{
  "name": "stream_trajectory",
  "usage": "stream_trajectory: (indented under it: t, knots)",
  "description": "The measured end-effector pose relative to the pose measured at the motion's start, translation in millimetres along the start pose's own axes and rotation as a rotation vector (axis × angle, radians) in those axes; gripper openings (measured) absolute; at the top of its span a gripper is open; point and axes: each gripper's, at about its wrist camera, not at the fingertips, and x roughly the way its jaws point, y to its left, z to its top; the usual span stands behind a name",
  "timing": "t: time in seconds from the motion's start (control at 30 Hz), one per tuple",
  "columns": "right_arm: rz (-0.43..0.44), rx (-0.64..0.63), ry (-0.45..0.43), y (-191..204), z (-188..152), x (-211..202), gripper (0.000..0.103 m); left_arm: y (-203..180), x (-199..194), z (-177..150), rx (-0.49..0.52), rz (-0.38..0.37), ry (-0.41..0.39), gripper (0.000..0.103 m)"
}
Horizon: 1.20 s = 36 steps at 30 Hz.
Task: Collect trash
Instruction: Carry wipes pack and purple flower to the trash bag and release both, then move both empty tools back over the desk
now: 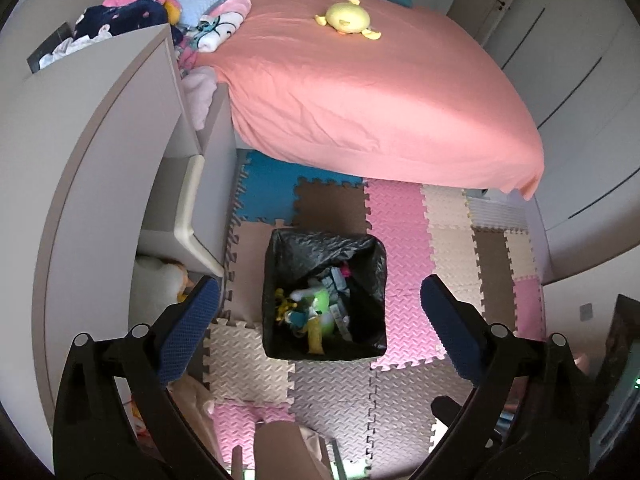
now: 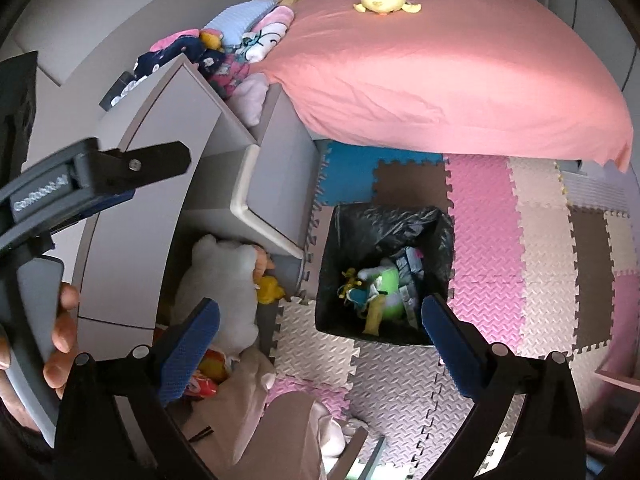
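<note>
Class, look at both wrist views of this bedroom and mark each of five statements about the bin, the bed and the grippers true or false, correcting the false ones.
1. The bin is lined with a black bag. True.
2. The bin is empty. False: it holds mixed trash, including something bright green.
3. A yellow plush toy lies on the pink bed sheet. True.
4. The left gripper is clamped on a wrapper. False: its jaws stand wide open with nothing between them.
5. The right gripper is shut. False: it is open and empty, above the foam floor mats near the bin.
</note>
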Motion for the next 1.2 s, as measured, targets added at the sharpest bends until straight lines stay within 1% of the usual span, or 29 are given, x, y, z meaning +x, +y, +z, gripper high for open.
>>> stream_trajectory:
  t: [0.33, 0.5, 0.67, 0.8, 0.9, 1.0, 1.2]
  knots:
    - [0.007, -0.001, 0.014, 15, 5, 2, 0.101, 11, -16, -1, -0.005, -0.025, -0.021, 0.097]
    - [0.009, -0.021, 0.001, 36, 8, -3, 0.101, 19, -28, -1, -0.012, -0.037, -0.034, 0.097]
    - [0.016, -0.070, -0.027, 72, 18, -13, 0.101, 44, -54, 0, -0.039, -0.037, -0.078, 0.097]
    - [0.030, -0.135, -0.047, 114, 26, -17, 0.101, 78, -84, -2, -0.060, 0.002, -0.128, 0.097]
    - [0.051, -0.192, -0.052, 150, 31, -16, 0.101, 115, -110, -7, -0.093, 0.041, -0.168, 0.097]
    - [0.082, -0.258, -0.052, 195, 34, -12, 0.101, 155, -135, -14, -0.137, 0.080, -0.196, 0.097]
    - [0.153, -0.378, -0.055, 286, 30, 0, 0.101, 241, -188, -41, -0.225, 0.198, -0.262, 0.097]
